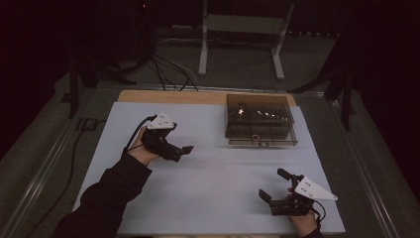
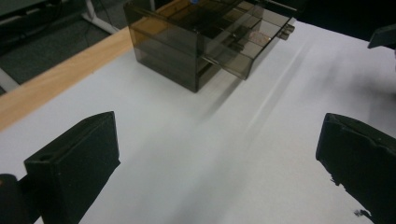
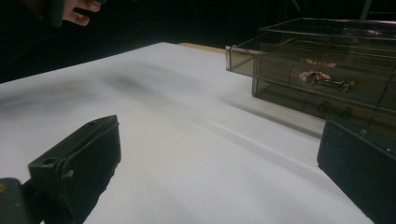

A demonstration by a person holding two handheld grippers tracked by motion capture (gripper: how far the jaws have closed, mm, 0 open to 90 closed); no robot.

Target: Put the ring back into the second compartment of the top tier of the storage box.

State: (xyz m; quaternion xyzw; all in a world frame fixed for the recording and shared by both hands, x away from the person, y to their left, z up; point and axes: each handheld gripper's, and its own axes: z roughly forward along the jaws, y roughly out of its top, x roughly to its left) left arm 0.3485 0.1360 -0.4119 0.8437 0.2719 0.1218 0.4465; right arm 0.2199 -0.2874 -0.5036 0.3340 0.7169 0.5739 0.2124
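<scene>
Both tools are spread wide with nothing in them: left tool (image 1: 184, 150) mid-bench (image 1: 208, 198), right tool (image 1: 274, 186) near the front edge. The smoky drawer box (image 1: 259, 119) sits at the back, one drawer slightly out.

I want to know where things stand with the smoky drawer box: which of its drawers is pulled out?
The lower drawer of the drawer box juts forward past the box front; the drawers above it sit flush. Both grippers are away from it.
</scene>
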